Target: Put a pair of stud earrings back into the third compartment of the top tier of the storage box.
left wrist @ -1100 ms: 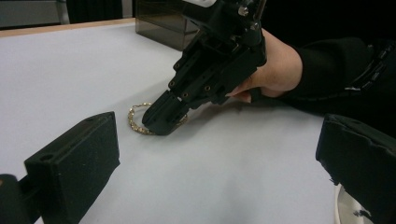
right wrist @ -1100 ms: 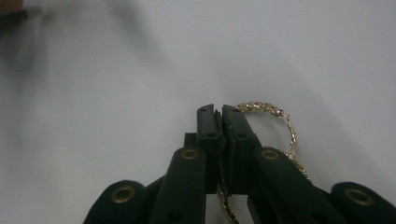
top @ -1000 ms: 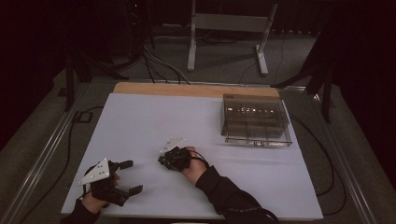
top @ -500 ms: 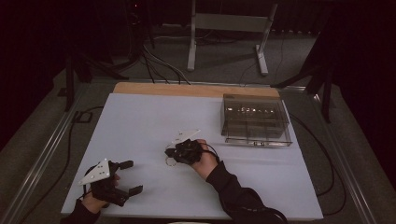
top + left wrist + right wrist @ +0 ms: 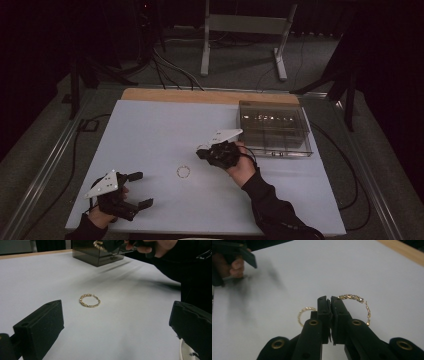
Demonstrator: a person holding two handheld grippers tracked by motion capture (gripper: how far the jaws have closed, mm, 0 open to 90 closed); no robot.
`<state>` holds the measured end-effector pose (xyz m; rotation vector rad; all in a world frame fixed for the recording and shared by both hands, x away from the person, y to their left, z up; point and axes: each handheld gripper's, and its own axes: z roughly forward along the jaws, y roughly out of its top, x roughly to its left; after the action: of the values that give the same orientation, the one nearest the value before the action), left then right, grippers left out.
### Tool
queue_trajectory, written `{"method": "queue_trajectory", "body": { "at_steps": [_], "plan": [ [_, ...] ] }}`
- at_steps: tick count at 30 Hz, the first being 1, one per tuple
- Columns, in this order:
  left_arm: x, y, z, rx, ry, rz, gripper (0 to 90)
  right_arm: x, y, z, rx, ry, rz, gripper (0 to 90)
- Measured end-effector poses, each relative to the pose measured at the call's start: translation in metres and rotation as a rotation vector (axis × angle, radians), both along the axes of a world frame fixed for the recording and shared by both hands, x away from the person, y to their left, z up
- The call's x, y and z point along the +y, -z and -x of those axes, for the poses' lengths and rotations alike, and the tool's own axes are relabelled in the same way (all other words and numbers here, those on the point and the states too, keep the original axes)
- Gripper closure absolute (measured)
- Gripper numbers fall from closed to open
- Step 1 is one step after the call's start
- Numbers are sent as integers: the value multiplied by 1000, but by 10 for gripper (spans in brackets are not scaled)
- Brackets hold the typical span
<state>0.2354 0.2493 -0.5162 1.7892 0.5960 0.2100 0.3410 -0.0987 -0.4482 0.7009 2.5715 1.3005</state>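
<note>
The left gripper (image 5: pixel 134 194) sits nearest the person, low at the table's (image 5: pixel 150 125) front corner, its jaws spread wide with nothing between them. Ahead of its jaws, well apart from them, 1 gold bracelet (image 5: pixel 90 300) lies flat on the white surface as a closed ring; from above it is the small loop (image 5: pixel 183 172) between the 2 grippers.

Farther out, the right gripper (image 5: pixel 330 303) is lifted off the table, its jaws pressed together on a second gold chain (image 5: pixel 354 298). That chain arcs out from the jaw tips to one side and hangs down with a small clasp end dangling. In the left gripper view the same chain (image 5: pixel 99 245) shows as a gold glint at the jaw tips, just in front of the box.

Beyond the right gripper, and to its far side, stands a clear smoky box (image 5: pixel 274 129) with compartments; a row of small bright items sits inside, too small to identify.

Judging by this layout, the job is moving jewellery into the box. 1 chain is picked up and looks to be on its way there but is not yet over a compartment; the bracelet on the table is untouched. So roughly 1 pickup is done, with 1 placement and 1 whole piece left.

No brand, label or readable writing shows anywhere.
</note>
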Motion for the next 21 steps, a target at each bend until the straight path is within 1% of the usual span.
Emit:
{"method": "queue_trajectory", "body": {
  "at_steps": [1, 2, 3, 7, 14, 21],
  "plan": [
    [0, 0, 0, 1, 1, -1, 5, -5, -2, -1, -2, 9, -2, 867],
    [0, 0, 0, 1, 1, -1, 5, -5, -2, -1, -2, 9, -2, 867],
    [0, 0, -1, 3, -3, 2, 5, -15, -5, -1, -3, 28, -2, 867],
    [0, 0, 0, 2, 0, -2, 5, -35, -11, -4, -3, 67, -6, 866],
    [0, 0, -1, 4, -1, -2, 5, -68, -20, -4, -18, 128, -5, 866],
    [-1, 0, 0, 1, 3, -3, 5, -104, -24, -3, -19, 208, -15, 866]
  ]
}}
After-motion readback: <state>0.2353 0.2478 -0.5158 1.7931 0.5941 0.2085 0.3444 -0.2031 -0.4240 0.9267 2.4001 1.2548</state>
